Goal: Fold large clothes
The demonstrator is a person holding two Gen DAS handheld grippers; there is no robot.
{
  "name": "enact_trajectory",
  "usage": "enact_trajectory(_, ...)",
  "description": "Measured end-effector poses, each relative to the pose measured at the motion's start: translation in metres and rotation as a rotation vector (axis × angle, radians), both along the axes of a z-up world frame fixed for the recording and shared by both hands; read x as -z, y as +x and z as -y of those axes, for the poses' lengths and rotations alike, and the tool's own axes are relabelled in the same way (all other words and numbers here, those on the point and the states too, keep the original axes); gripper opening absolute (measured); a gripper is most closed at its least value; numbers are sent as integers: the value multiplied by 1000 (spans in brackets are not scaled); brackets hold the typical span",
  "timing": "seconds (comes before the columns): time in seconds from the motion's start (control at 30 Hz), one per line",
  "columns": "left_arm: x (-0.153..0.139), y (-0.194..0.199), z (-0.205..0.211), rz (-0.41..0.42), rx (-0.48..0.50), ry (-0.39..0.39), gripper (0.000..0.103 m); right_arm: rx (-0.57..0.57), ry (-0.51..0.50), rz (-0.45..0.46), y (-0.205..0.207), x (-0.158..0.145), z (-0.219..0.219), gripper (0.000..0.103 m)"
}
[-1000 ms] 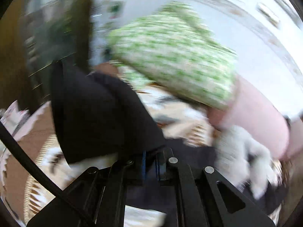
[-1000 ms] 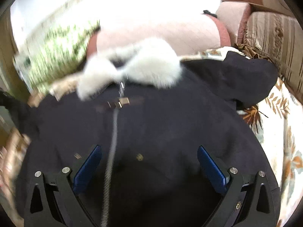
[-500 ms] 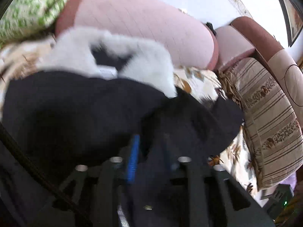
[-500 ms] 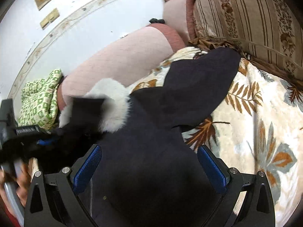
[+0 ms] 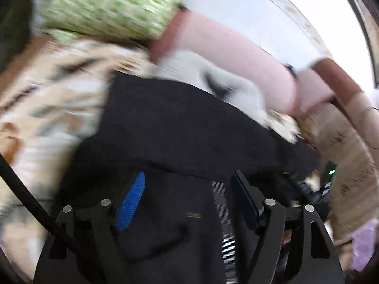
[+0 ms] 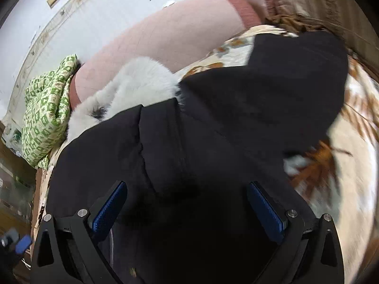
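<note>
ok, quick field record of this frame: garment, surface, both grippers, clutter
garment: black coat with white fur collar, lying spread out, zipper visible
surface: leaf-print blanket on a sofa
left gripper: open, over the coat, no cloth between the fingers
right gripper: open wide, over the coat, nothing gripped
clutter: green patterned cloth next to pink bolster, which lies behind the collar
image quality: left wrist view motion-blurred

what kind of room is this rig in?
Likely a home living room or bedroom. A black coat with a white fur collar lies on a leaf-print cream blanket, against a long pink bolster cushion, with a striped beige sofa cushion alongside.
</note>
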State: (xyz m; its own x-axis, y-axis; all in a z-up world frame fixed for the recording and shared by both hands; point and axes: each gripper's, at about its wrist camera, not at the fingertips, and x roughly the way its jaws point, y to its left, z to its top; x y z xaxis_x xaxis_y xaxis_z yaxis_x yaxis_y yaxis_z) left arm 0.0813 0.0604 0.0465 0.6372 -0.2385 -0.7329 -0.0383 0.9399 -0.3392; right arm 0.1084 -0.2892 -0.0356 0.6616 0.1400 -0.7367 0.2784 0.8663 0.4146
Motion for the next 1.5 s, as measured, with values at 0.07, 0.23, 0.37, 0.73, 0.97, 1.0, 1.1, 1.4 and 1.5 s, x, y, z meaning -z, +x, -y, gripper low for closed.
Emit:
enact_trajectory(0.07,5,-2,-21,12,-65,92,80,-49,46,-17,19,10,-5,100)
enact_trajectory(0.23,53,2,-67,-91,-221,219,80,-182,147,-50,33,24,-17,34)
enact_trajectory(0.37,79,-4,-90,-166,-285,107,80,-151,119,-20,17,-2,-4,29)
enact_trajectory(0.73,99,-9,-83,-151,-295,181,80,-84,27,-70,-16,5,13,58)
enact_trajectory(0.97,97,-11,-82,-148,-294,188,80,362,-31,109,-56,-32,136,75)
enact_trajectory(1.0,97,-11,-82,-150,-295,188,80,432,-37,104,-59,-27,155,75)
enact_trajectory(1.1,101,-9,-83,-152,-298,189,81,578,66,92,-66,-2,218,75)
enact_trajectory(1.4,110,-5,-74,-130,-286,263,90,533,383,233,-25,46,314,75)
enact_trajectory(1.5,111,-3,-72,-132,-283,276,92,535,388,221,-11,56,312,62)
